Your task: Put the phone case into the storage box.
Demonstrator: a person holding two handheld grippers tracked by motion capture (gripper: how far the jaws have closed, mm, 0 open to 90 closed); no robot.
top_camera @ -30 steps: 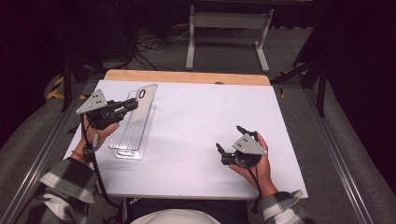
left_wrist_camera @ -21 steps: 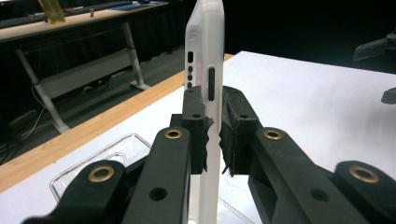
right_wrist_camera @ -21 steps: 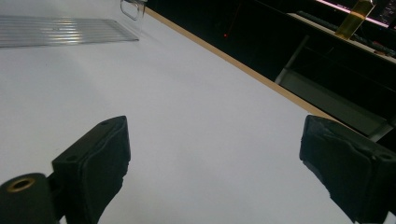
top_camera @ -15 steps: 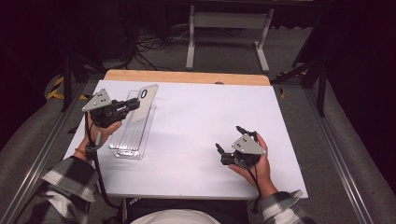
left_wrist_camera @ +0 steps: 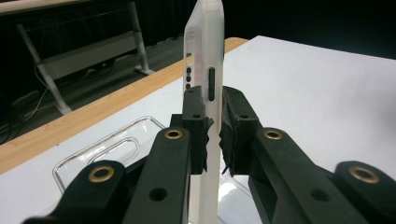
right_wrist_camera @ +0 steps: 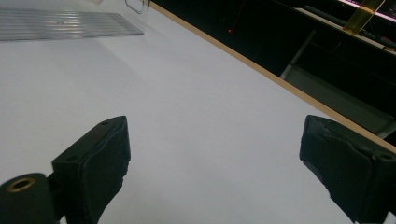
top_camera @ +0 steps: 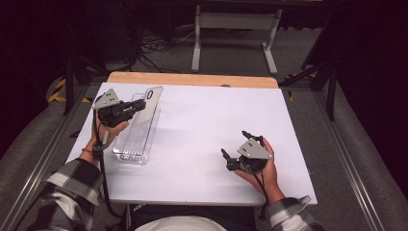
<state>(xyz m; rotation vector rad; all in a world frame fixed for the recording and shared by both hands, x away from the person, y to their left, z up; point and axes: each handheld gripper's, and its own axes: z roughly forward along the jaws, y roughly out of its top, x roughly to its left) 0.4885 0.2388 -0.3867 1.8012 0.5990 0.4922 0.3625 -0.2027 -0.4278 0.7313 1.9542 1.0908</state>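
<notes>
my left gripper pinching frosted phone case above clear tray | my right gripper spread wide, empty, over table

phone case bottom cut off

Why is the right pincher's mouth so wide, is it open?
Open: the right gripper has its jaws far apart, nothing between them.

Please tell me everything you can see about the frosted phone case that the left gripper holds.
The phone case is frosted white, semi-clear plastic, with a dark oval camera opening near its top and side-button cutouts. The left gripper clamps it edge-on between both pads, lifted above the clear plastic tray, over the table's far-left area. Only the pads touch it.
</notes>
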